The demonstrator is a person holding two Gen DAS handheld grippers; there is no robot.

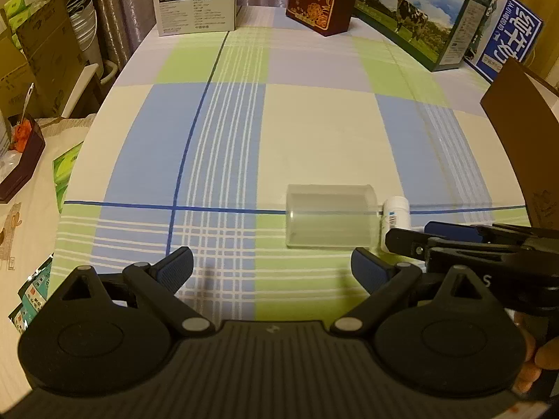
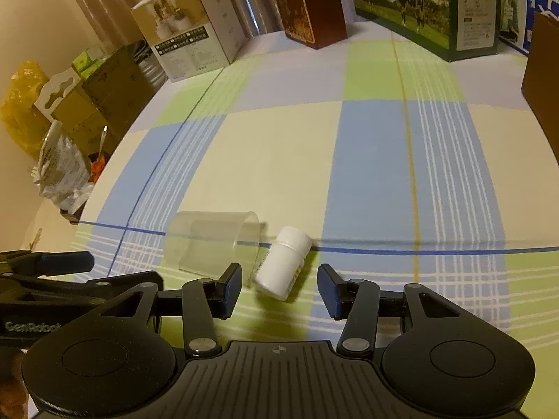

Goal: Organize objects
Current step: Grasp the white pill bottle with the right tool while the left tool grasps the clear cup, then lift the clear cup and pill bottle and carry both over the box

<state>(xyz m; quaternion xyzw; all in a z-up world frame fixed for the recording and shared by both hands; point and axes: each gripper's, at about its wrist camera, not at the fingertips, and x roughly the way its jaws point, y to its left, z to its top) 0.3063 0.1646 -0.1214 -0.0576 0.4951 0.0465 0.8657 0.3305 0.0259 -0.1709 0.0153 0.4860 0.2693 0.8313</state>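
A clear plastic cup [image 1: 328, 216] [image 2: 209, 241] lies on its side on the checked tablecloth, its mouth facing a small white pill bottle [image 1: 396, 209] [image 2: 284, 262] that also lies on its side. My left gripper [image 1: 272, 265] stands wide open just short of the cup, with nothing between its fingers. My right gripper [image 2: 279, 289] has its jaws partly apart on either side of the bottle's base, and the pads do not touch it. The left wrist view shows the right gripper [image 1: 419, 235] reaching in from the right edge. The left gripper's blue finger [image 2: 66, 262] shows at the left of the right wrist view.
Along the table's back stand a white box [image 1: 195, 0], a dark red box [image 1: 321, 0] and a milk carton case with a cow picture [image 1: 419, 17]. A brown board [image 1: 517, 122] stands at the right. Past the table's left edge lie a green pack [image 1: 64, 171] and stacked cartons.
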